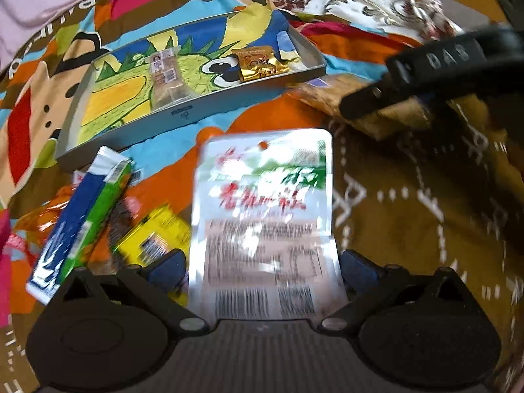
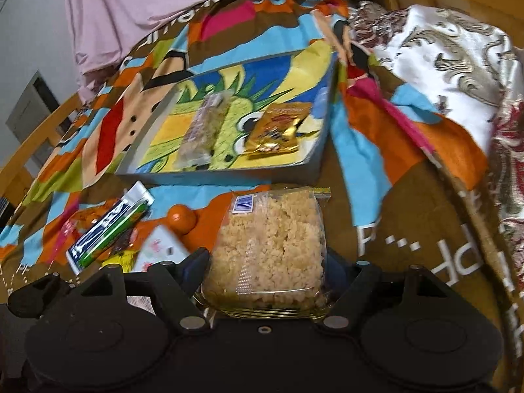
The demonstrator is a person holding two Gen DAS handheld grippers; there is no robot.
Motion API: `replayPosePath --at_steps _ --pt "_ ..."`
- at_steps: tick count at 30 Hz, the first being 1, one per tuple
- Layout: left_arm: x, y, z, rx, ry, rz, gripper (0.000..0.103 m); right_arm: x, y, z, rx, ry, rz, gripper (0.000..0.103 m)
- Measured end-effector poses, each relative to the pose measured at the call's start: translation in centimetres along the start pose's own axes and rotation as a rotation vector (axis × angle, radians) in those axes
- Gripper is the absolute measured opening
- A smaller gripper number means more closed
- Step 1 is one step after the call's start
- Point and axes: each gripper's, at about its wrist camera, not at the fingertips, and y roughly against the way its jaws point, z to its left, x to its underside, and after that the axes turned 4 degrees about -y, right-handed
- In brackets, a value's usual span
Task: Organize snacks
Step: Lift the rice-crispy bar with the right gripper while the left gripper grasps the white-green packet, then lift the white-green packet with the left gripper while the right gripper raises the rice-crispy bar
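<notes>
My left gripper [image 1: 263, 268] is shut on a white foil pouch [image 1: 262, 203] with red lettering and a barcode, its pads against the pouch's two side edges. My right gripper [image 2: 265, 268] is shut on a clear pack of puffed rice crisps [image 2: 271, 239]; in the left wrist view it [image 1: 370, 101] hovers at the upper right with that pack [image 1: 330, 93]. A grey tray [image 1: 183, 114] [image 2: 216, 175] with a cartoon dinosaur lining lies beyond both. It holds a clear-wrapped bar [image 1: 167, 78] [image 2: 203, 131] and a gold packet [image 1: 258, 64] [image 2: 278, 131].
Loose snacks lie left of the grippers on a colourful bedspread [image 1: 268, 111]: a blue and green bar [image 1: 82, 216] [image 2: 111, 229] and a yellow packet [image 1: 154, 235]. Rumpled patterned cloth [image 2: 452, 62] is piled at the right. A wooden bed rail [image 2: 36, 144] runs along the left edge.
</notes>
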Motion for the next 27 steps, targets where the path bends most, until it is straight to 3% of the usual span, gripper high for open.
replayPosePath --at_steps 4,9,17,20,27 --pt "0.5 0.0 -0.3 -0.026 0.031 -0.021 0.103 0.4 -0.4 0.6 0.018 0.021 0.016 0.076" --pt "-0.6 -0.9 -1.5 -0.066 -0.04 -0.001 0.103 0.6 -0.7 0.4 0.02 0.014 0.025 0.076" --pt "-1.1 -1.5 -0.1 0.015 -0.077 -0.011 0.102 0.9 -1.4 0.3 0.029 0.019 0.035 0.075" --pt "-0.6 -1.1 -0.1 0.017 -0.082 -0.035 0.098 1.3 -1.0 0.8 0.036 0.059 0.042 0.075" --pt "0.1 -0.1 -0.5 0.023 -0.073 -0.047 0.098 1.7 -1.1 1.2 0.064 0.089 0.041 0.08"
